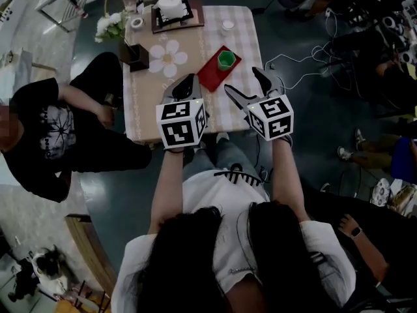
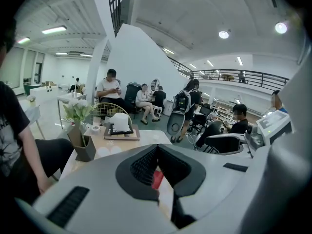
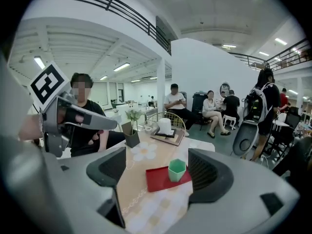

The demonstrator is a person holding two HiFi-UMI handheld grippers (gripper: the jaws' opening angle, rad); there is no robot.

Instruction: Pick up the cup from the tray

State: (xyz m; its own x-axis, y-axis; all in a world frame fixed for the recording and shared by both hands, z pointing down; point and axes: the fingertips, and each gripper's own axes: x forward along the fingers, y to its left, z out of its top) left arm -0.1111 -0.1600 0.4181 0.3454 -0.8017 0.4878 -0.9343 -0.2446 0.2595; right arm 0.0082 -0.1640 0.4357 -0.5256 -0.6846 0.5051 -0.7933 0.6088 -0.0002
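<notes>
A green cup [image 1: 226, 59] stands upright on a red tray [image 1: 212, 77] on the checked table [image 1: 146, 109]. My right gripper [image 1: 245, 83] hovers over the table's near edge, just short of the tray, open and empty. In the right gripper view the cup [image 3: 176, 170] and the tray [image 3: 158, 180] lie ahead between the spread pads, well apart from them. My left gripper [image 1: 186, 83] is held beside it to the left, shut on nothing. In the left gripper view, a sliver of the tray [image 2: 157, 179] shows behind the closed left gripper [image 2: 157, 150].
Farther back on the table are a flower-shaped mat [image 1: 167, 56], a dark holder [image 1: 133, 54], white flowers [image 1: 107, 25] and a white block on a wooden board [image 1: 172, 8]. A person in black [image 1: 55, 132] sits at the table's left side. Cables [image 1: 300, 70] lie on the floor at right.
</notes>
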